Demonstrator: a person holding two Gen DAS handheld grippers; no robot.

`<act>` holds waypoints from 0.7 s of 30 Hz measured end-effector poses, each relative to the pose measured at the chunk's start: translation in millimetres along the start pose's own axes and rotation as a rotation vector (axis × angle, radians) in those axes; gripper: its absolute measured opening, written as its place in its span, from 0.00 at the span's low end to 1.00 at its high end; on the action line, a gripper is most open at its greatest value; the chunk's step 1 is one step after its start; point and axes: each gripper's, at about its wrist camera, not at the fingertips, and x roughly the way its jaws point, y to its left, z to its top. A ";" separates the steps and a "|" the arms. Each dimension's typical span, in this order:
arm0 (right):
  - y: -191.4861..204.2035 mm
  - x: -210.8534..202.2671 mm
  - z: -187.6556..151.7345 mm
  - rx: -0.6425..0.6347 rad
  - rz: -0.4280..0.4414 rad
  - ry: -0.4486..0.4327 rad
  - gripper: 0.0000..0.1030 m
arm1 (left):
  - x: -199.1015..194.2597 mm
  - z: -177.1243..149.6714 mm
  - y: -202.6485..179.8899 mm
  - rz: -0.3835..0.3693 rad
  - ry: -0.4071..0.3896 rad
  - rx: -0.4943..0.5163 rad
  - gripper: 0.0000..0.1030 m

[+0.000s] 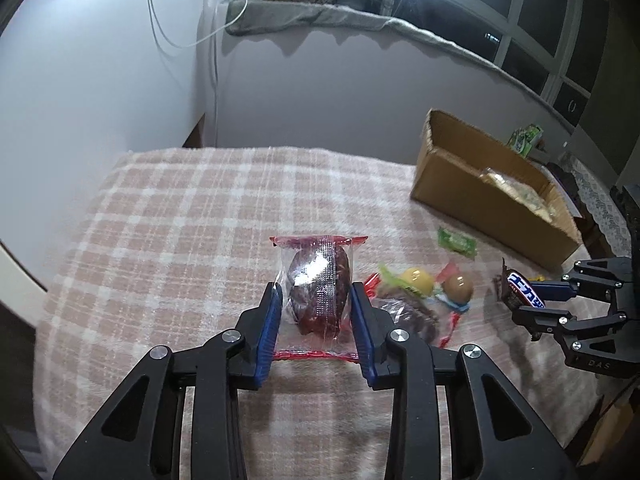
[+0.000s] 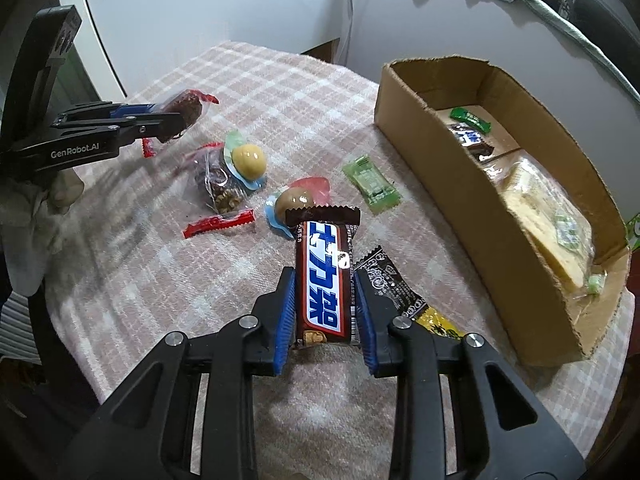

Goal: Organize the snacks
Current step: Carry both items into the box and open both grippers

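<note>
My left gripper (image 1: 316, 296) is shut on a clear, red-edged packet (image 1: 320, 280) of dark red-brown snack, held just above the pink plaid cloth (image 1: 180, 220). The right wrist view shows that same gripper (image 2: 172, 122) and packet (image 2: 188, 106) at the far left. My right gripper (image 2: 324, 280) is shut on a brown chocolate bar (image 2: 324, 248) with blue and white lettering, its top end sticking up past the fingers. The left wrist view catches this gripper (image 1: 548, 304) and bar (image 1: 524, 294) at the right edge. An open cardboard box (image 2: 460, 184) stands to the right.
On the cloth lie another clear nut packet (image 2: 218, 188), two egg-shaped candies (image 2: 250, 160) (image 2: 296, 200), a green packet (image 2: 370, 182) and a black-and-yellow packet (image 2: 400, 296). The box holds several snacks, among them a pale cracker pack (image 2: 536, 216). A gloved hand (image 2: 36, 208) is at the left.
</note>
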 end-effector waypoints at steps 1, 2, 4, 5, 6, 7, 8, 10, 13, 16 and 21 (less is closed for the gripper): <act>-0.7 -4.2 0.2 0.003 0.001 -0.008 0.29 | -2.3 1.6 -2.0 -0.003 -0.006 0.002 0.31; -1.1 -7.1 0.6 0.006 0.003 -0.014 0.29 | -4.2 2.7 -3.6 -0.007 -0.011 0.003 0.31; -2.7 -13.3 2.0 0.013 0.007 -0.026 0.29 | -9.0 6.7 -7.8 -0.017 -0.024 0.008 0.31; -4.0 -18.0 2.9 0.017 0.009 -0.034 0.29 | -11.1 8.3 -9.9 -0.020 -0.031 0.011 0.31; -4.9 -20.4 3.6 0.020 0.008 -0.040 0.29 | -13.1 10.3 -12.0 -0.025 -0.037 0.013 0.31; -6.8 -24.4 4.0 0.025 0.007 -0.049 0.29 | -15.5 12.7 -14.4 -0.032 -0.045 0.015 0.31; -9.3 -28.6 4.8 0.032 0.007 -0.058 0.29 | -18.2 15.7 -17.5 -0.040 -0.053 0.018 0.31; -14.8 -37.3 6.7 0.046 0.008 -0.076 0.29 | -22.4 20.6 -22.8 -0.051 -0.066 0.026 0.31; -24.9 -51.3 10.0 0.064 -0.002 -0.103 0.29 | -27.4 28.9 -32.2 -0.071 -0.085 0.040 0.31; -38.4 -65.4 15.0 0.085 -0.014 -0.131 0.29 | -28.9 39.2 -42.1 -0.093 -0.101 0.048 0.31; -62.0 -84.1 22.1 0.125 -0.044 -0.174 0.29 | -26.5 52.4 -56.5 -0.115 -0.112 0.065 0.31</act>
